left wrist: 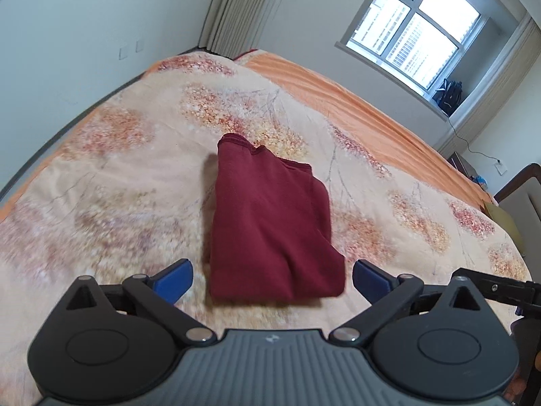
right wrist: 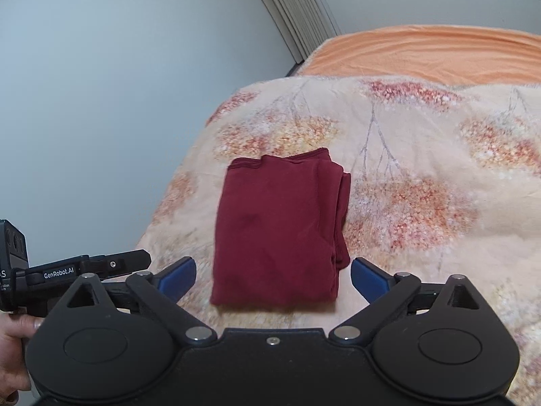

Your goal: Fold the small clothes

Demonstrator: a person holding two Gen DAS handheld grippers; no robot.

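A dark red garment (left wrist: 270,223) lies folded into a compact rectangle on a floral quilt (left wrist: 135,186); its hem edges face away from me. Above its near edge my left gripper (left wrist: 272,279) hangs open, blue fingertips (left wrist: 175,280) spread wider than the fold and clear of the cloth. The right wrist view shows the same folded garment (right wrist: 277,226) on the quilt (right wrist: 422,169), stacked layers showing along its right side. My right gripper (right wrist: 274,277) is likewise open above the near edge, with nothing between its jaws. The left gripper's black finger (right wrist: 111,265) sticks in from the left, held by a hand (right wrist: 13,338).
An orange sheet (left wrist: 355,101) covers the far strip of the bed. A window (left wrist: 416,23) with a dark bag (left wrist: 448,96) on its sill is at the back right, a curtain (left wrist: 236,6) in the corner, and a dark headboard (left wrist: 520,189) at the right. The bed's left edge (right wrist: 175,186) drops off beside a wall.
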